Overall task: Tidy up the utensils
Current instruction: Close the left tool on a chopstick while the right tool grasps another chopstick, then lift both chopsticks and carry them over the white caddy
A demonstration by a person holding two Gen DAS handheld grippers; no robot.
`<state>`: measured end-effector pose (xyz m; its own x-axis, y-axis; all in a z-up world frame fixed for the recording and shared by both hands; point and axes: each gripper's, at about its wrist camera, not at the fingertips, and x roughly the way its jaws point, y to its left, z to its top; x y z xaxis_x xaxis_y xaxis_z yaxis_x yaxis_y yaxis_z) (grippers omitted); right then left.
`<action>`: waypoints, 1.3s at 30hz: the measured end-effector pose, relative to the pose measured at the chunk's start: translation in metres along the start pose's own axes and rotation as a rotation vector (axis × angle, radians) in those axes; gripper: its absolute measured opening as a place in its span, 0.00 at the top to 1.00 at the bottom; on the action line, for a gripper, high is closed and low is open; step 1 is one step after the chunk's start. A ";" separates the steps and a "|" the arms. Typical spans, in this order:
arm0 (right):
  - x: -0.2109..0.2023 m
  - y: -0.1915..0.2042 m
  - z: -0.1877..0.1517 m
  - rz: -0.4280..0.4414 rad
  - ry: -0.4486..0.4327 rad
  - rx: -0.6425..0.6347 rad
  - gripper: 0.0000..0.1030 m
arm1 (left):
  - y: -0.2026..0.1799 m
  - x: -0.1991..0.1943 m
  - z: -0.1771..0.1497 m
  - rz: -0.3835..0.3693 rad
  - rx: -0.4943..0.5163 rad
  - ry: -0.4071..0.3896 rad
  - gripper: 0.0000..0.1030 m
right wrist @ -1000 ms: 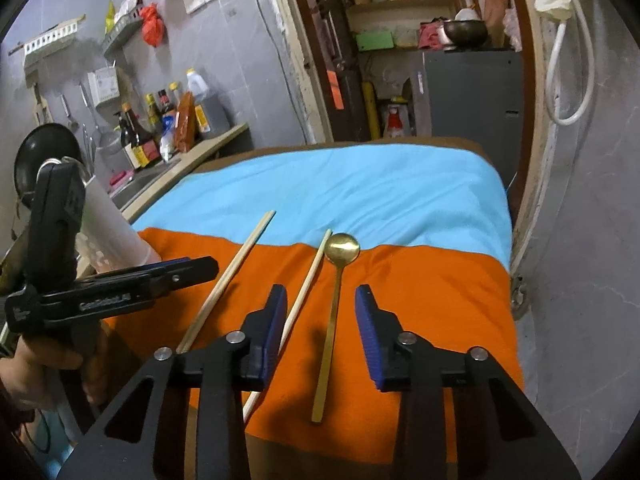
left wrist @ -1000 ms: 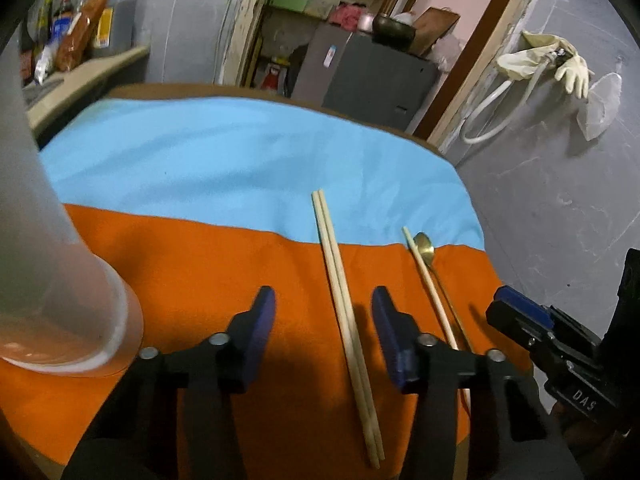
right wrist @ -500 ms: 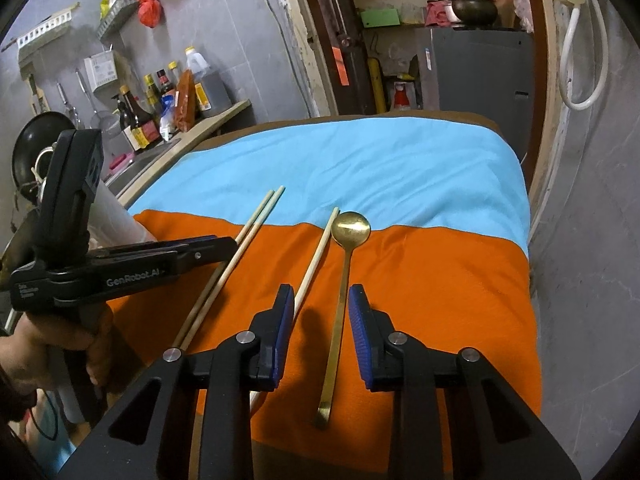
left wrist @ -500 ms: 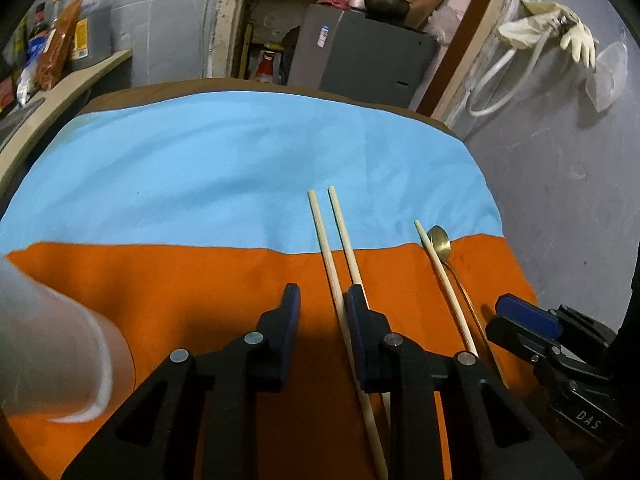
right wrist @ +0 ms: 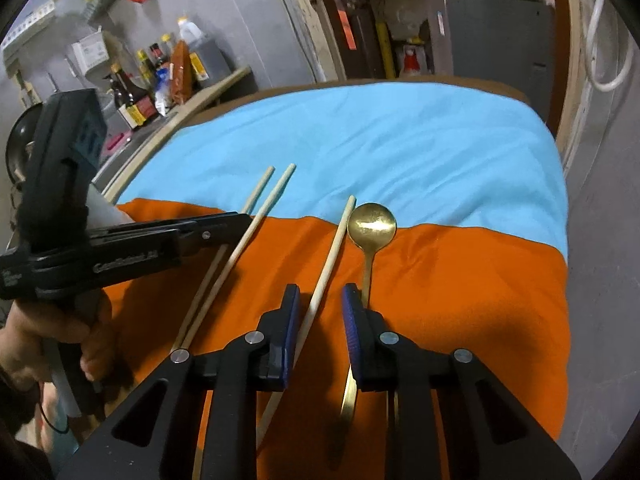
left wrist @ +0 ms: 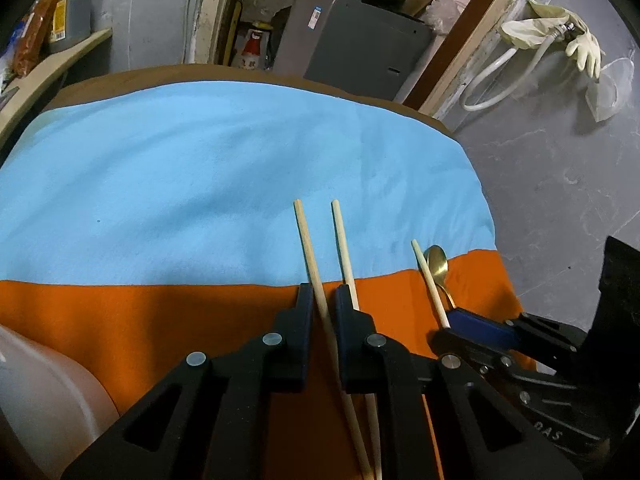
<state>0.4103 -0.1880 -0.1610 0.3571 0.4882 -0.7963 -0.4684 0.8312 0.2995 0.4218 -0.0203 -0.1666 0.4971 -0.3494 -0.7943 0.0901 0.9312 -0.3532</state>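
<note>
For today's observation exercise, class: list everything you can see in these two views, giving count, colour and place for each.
chopsticks: three, pale wood, across the cloth seam; two on the left, one by the spoon
spoon: one, gold, rightmost, bowl at the seam
orange cloth: one, near half of the table
blue cloth: one, far half
plastic container: one, translucent, near left
bottles: several, dark, left counter
cabinet: one, grey, behind the table
left gripper: black, around one chopstick
right gripper: black, around the single chopstick

Two pale wooden chopsticks [left wrist: 310, 248] lie side by side, tips splayed slightly apart, across the orange-and-blue cloth. Right of them, a third pale chopstick [right wrist: 334, 244] lies just beside a flat-lying gold metal spoon [right wrist: 371, 226], bowl facing up.
</note>
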 end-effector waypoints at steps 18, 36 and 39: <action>-0.032 -0.013 -0.024 0.098 -0.137 0.277 0.97 | -0.012 -0.035 -0.037 -0.114 -0.061 -0.092 0.98; -0.145 0.088 -0.011 0.096 -0.700 0.111 0.97 | -0.040 -0.190 -0.055 -0.159 0.073 -0.586 0.98; -0.157 0.114 0.000 0.108 -0.759 0.060 0.97 | -0.030 -0.219 -0.047 -0.152 0.081 -0.661 0.98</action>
<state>0.3009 -0.1695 -0.0020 0.7786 0.5985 -0.1885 -0.4955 0.7707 0.4006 0.2694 0.0231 -0.0049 0.8941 -0.3639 -0.2612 0.2521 0.8908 -0.3781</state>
